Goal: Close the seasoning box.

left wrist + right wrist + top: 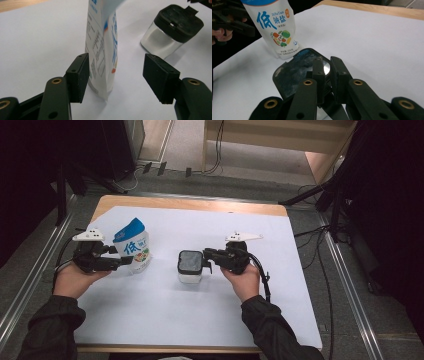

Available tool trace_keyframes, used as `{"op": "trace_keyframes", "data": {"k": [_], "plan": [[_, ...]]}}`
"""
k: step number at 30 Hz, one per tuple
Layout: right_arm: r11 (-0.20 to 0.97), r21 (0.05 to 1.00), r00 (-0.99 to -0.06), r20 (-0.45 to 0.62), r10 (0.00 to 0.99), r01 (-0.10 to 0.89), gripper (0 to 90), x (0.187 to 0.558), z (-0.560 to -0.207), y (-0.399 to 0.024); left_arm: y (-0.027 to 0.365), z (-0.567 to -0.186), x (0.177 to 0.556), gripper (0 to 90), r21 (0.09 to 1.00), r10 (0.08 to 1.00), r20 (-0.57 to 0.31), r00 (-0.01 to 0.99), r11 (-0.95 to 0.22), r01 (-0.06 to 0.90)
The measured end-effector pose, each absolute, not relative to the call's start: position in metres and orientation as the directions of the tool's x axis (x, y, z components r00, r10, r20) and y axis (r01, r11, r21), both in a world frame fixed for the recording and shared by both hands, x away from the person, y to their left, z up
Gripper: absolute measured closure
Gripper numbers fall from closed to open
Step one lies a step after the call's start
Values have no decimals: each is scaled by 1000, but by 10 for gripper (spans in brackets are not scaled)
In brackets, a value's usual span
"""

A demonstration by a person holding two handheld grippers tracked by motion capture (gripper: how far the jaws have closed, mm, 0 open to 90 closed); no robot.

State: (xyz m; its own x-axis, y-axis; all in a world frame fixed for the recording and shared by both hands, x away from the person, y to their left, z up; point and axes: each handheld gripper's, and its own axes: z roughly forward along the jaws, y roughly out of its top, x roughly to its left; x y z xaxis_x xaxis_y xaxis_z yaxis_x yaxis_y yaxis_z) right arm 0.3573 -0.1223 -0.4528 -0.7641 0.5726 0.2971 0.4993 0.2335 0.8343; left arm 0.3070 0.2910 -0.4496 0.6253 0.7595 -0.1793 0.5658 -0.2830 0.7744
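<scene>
High view has the left tool [125, 262] gaping around the salt pouch [134, 247] at nine o'clock, right tool [206, 258] nearly closed at the jar [190, 266] lid tab — squeeze the pouch squarely, gently.

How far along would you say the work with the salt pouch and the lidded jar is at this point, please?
Done: the salt pouch stands upright with its top open. In hand: the right gripper pinches a tab at the edge of the jar's black lid, which looks still shut; the left gripper brackets the pouch, one pad touching, the other apart. Left, likely: opening the glass jar, gripping the pouch, pouring.
</scene>
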Motion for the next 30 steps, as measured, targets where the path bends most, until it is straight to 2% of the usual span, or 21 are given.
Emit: {"op": "trace_keyframes", "data": {"k": [5, 14, 21, 30], "plan": [[260, 844, -764, 242, 598, 470, 668, 359, -454, -129, 294, -452, 305, 375, 774, 760, -181, 624, -281, 567], [259, 840, -733, 217, 645, 476, 492, 364, -458, -146, 296, -453, 305, 373, 774, 765, -182, 618, -276, 570], [248, 847, -702, 189, 687, 471, 478, 365, -459, -165, 298, -453, 306, 373, 774, 764, -181, 620, -278, 569], [174, 851, -630, 214, 747, 496, 479, 370, -460, -198, 300, -457, 311, 370, 775, 766, -192, 614, -266, 574]]}}
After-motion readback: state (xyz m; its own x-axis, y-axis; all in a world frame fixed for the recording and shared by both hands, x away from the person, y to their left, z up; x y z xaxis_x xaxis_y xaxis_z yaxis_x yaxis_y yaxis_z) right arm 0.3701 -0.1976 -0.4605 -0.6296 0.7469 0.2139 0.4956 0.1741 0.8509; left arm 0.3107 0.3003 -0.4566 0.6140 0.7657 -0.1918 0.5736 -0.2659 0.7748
